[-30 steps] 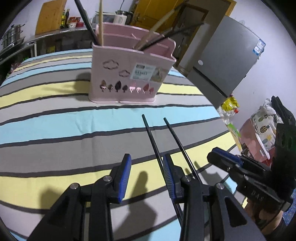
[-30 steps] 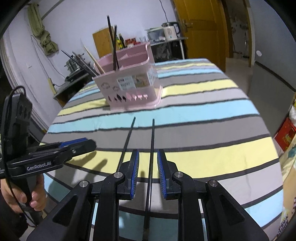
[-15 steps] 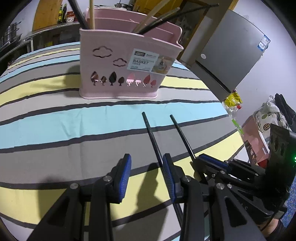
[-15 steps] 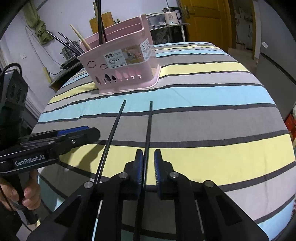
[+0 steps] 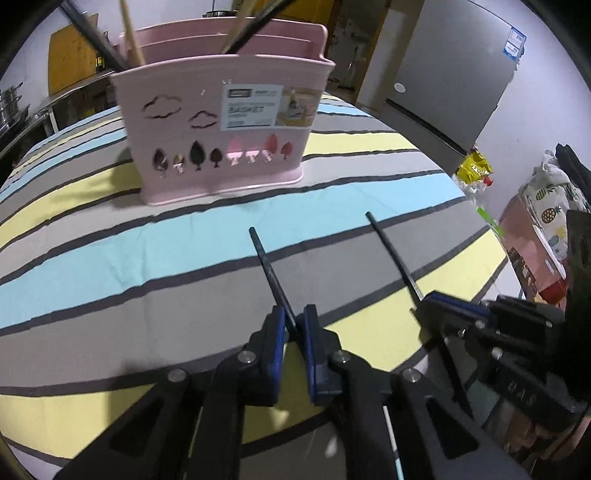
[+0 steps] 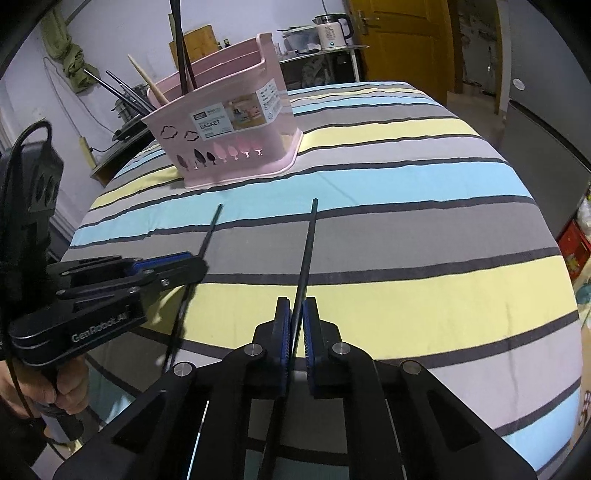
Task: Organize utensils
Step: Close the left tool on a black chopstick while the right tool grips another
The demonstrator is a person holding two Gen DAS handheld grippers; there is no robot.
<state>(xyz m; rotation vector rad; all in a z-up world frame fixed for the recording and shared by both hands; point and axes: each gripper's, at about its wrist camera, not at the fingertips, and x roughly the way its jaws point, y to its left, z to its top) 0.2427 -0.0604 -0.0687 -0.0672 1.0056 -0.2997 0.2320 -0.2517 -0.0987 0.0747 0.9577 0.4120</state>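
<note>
A pink utensil basket point(image 5: 225, 125) stands on the striped tablecloth and holds several chopsticks and a wooden stick; it also shows in the right wrist view point(image 6: 229, 133). My left gripper point(image 5: 294, 319) is shut on a black chopstick point(image 5: 267, 266) that points toward the basket. My right gripper point(image 6: 295, 314) is shut on a second black chopstick point(image 6: 308, 243). In the left wrist view the right gripper point(image 5: 428, 301) grips its chopstick point(image 5: 391, 254) to my right. In the right wrist view the left gripper point(image 6: 195, 264) is at the left with its chopstick point(image 6: 210, 232).
The round table point(image 6: 443, 229) has a striped cloth and drops off at the near and right edges. A grey fridge point(image 5: 454, 70) and bags point(image 5: 546, 206) stand to the right. A yellow door point(image 6: 399, 40) and a kettle point(image 6: 330, 31) are behind the table.
My left gripper has shut on the left chopstick. The right gripper has tightened on its chopstick. Both have moved closer to the basket, and the two chopsticks are further apart.
</note>
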